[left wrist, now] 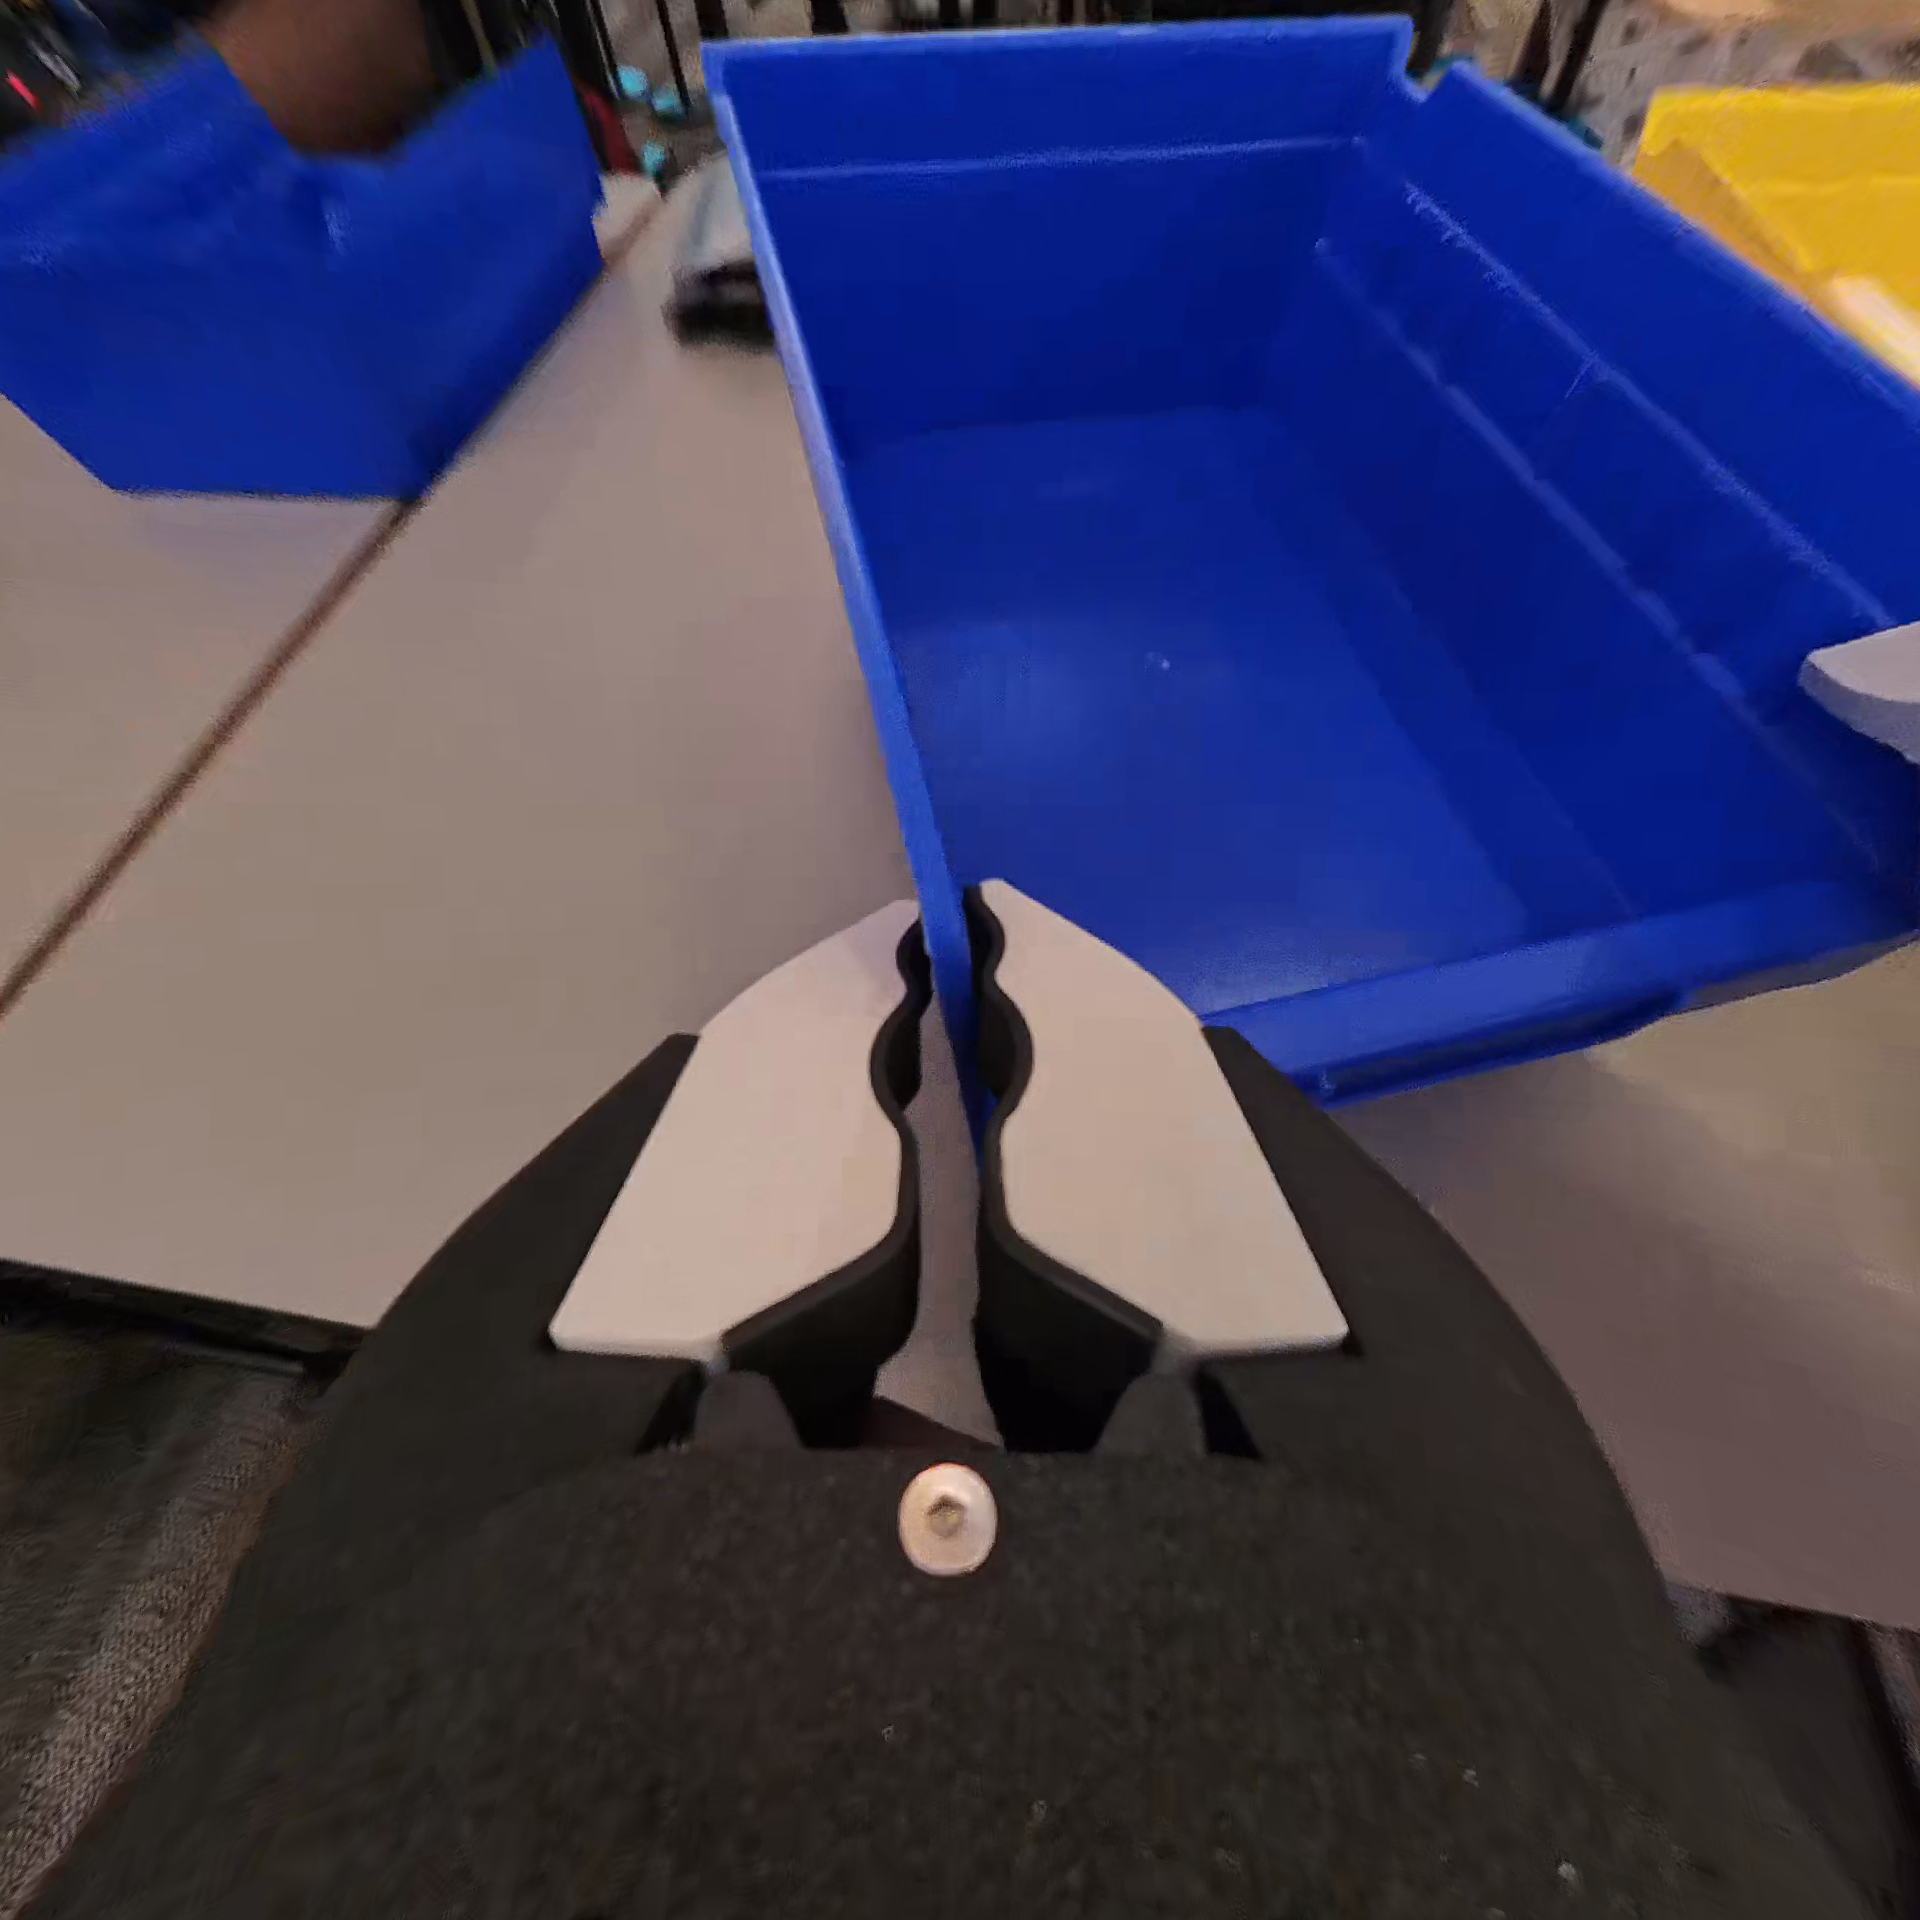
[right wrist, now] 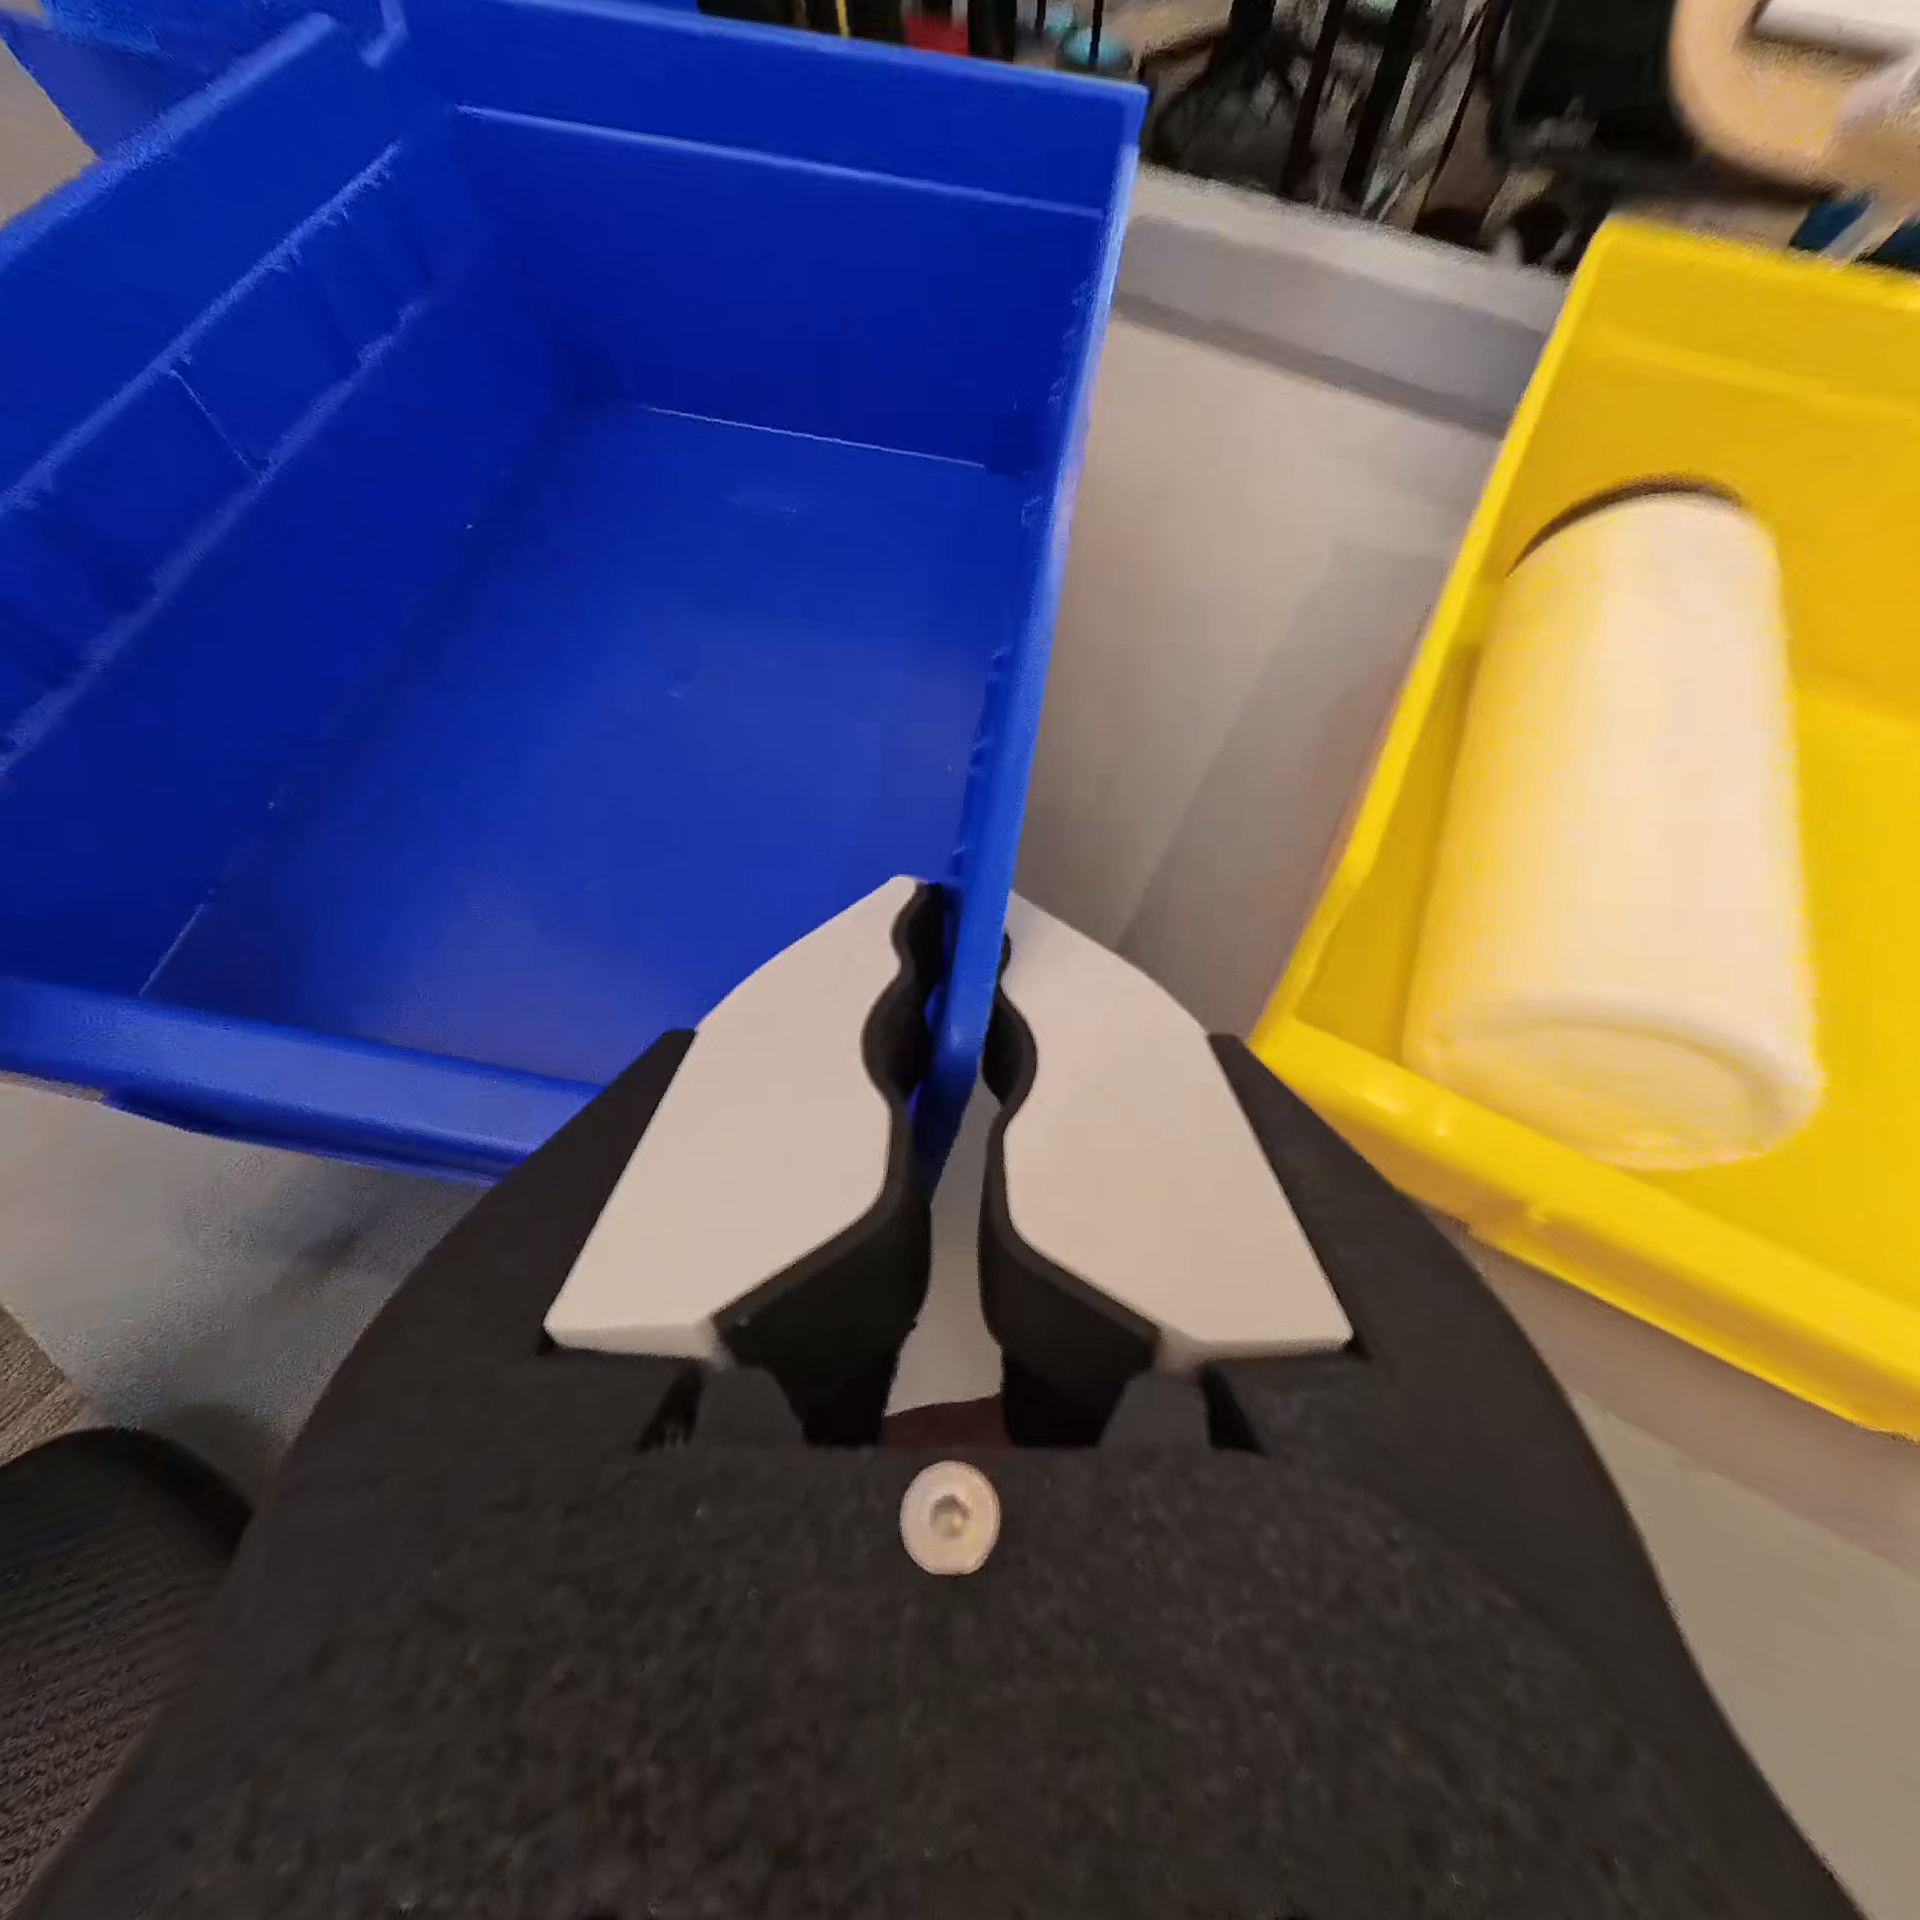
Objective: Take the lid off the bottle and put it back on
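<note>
A cream-white bottle [right wrist: 1621,831] lies on its side in a yellow bin [right wrist: 1558,1174] at the right of the right wrist view; its lid end points away and is hard to make out. An empty blue bin [left wrist: 1299,675] stands in the middle. My left gripper [left wrist: 948,914] is shut on the blue bin's left side wall near its front corner. My right gripper [right wrist: 961,914] is shut on the same blue bin's [right wrist: 582,665] right side wall near its front corner. A tip of the right gripper [left wrist: 1870,696] shows at the right edge of the left wrist view.
A second blue bin [left wrist: 291,301] stands at the back left on the grey table [left wrist: 468,831]. The yellow bin's corner [left wrist: 1797,177] shows at the back right of the left wrist view. Dark clutter lies behind the table. Carpet shows below the table's front edge.
</note>
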Available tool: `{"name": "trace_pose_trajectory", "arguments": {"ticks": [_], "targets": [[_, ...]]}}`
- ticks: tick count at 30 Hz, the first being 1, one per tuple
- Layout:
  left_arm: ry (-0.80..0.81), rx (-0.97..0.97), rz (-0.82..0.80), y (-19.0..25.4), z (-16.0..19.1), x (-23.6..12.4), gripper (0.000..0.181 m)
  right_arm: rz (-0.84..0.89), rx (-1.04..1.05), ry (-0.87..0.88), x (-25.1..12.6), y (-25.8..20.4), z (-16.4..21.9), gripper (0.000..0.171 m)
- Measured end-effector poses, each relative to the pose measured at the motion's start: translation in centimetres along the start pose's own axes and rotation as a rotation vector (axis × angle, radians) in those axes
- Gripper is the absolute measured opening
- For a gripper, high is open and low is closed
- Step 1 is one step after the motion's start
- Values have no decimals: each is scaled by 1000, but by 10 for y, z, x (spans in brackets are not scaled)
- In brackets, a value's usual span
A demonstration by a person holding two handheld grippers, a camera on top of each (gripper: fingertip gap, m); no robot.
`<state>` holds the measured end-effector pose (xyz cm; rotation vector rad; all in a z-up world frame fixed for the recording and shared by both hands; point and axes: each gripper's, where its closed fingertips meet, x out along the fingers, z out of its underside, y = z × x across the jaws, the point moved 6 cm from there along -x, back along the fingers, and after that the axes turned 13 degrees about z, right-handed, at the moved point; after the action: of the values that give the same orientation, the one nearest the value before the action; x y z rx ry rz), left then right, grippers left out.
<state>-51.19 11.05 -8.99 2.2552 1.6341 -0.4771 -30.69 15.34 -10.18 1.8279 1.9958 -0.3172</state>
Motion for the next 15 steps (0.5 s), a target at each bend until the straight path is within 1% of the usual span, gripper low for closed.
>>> {"name": "trace_pose_trajectory", "arguments": {"ticks": [4,7,9,11,15], "targets": [[83,65,6,28,-44,-19,4,35,20,114,-33,25,-31,5],[130,132,59,70,-79,-20,4,95,46,177,-63,67,-53,4],[146,179,129,110,-97,-8,4,164,63,216,-83,108,-61,4],[146,228,204,159,-110,11,4,252,79,222,-100,158,-60,4],[97,280,370,274,-117,61,5,372,161,137,-119,276,-35,4]]}}
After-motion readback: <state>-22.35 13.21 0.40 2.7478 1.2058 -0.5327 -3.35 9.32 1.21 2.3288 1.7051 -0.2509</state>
